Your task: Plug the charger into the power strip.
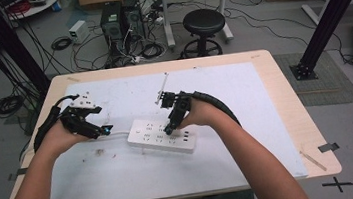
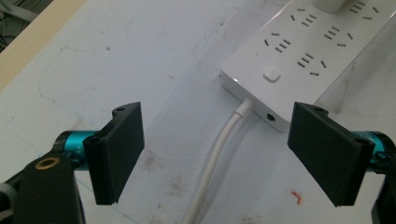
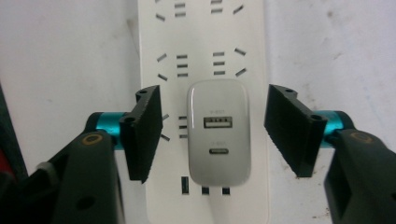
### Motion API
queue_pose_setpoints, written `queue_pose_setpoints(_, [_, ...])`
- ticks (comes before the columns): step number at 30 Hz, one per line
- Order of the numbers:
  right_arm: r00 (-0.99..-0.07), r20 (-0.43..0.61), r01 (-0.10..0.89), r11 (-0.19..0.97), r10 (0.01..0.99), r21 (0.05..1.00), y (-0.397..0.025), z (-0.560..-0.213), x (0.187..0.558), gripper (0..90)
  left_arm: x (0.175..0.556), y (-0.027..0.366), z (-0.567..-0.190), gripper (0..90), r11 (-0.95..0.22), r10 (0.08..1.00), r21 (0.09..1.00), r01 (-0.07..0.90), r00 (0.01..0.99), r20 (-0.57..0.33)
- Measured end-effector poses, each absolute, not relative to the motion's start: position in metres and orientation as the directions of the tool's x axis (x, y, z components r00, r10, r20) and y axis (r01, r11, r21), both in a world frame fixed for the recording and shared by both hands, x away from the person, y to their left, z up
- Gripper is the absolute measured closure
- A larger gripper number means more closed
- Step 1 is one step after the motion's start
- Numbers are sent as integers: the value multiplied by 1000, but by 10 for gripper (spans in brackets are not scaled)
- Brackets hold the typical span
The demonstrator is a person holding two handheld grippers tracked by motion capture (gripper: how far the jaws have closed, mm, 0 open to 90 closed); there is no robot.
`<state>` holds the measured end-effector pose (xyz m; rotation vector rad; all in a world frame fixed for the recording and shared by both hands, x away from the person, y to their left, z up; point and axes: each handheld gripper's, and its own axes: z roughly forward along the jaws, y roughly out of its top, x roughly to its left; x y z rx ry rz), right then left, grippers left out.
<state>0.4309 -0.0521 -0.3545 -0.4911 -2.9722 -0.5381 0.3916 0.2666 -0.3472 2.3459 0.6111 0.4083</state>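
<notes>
Work in hand: a white charger (image 3: pixel 218 132) sits on the white power strip (image 1: pixel 161 135); the right gripper (image 3: pixel 212 133) is placed around it, either to seat it or to pull it.
Power strip position: lies on the pale mat (image 1: pixel 244 92) near the middle of the table (image 1: pixel 285 97), a little toward the person's edge; its long axis runs from the left, slightly far side, to the right, slightly near side.
Charger position: on the half of the strip toward the right edge, standing up off its face, USB ports facing the right gripper view's camera.
Key relation: charger lies squarely between the right jaws; each jaw faces one of its long flat sides, with a gap on both sides, the gaps roughly even.
Right jaws: apart, not touching the charger.
Left gripper (image 2: pixel 215 154): hovers just off the strip's left end, where the white cable (image 2: pixel 212 163) leaves it beside the switch button (image 2: pixel 272 75).
Left jaws: wide apart, holding nothing; the cable runs between them, touching neither.
Nearer hand: right, by far; the left is well apart from the charger.
Judgement on next move: closing across the charger's narrow width needs no re-aim.
Risk: the strip may lift or slide if the charger is pulled, unless the left gripper pins that end.
</notes>
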Motion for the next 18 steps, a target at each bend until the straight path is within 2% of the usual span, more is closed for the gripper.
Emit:
queue_pose_setpoints(4, [-942,158,336,865,298,373,-61,-350,430,326,391,266,-345,187,-670,523,674,312,842,130])
queue_pose_setpoints(6, [-935,194,353,828,297,435,-73,-346,430,320,391,265,-342,187,-672,522,673,309,842,134])
queue_pose_setpoints(10, [-929,223,368,790,294,491,-88,-339,428,292,391,263,-339,187,-677,515,673,299,845,142])
queue_pose_setpoints(18, [-927,203,373,700,317,609,-122,-321,422,240,392,257,-331,187,-685,504,673,280,849,160])
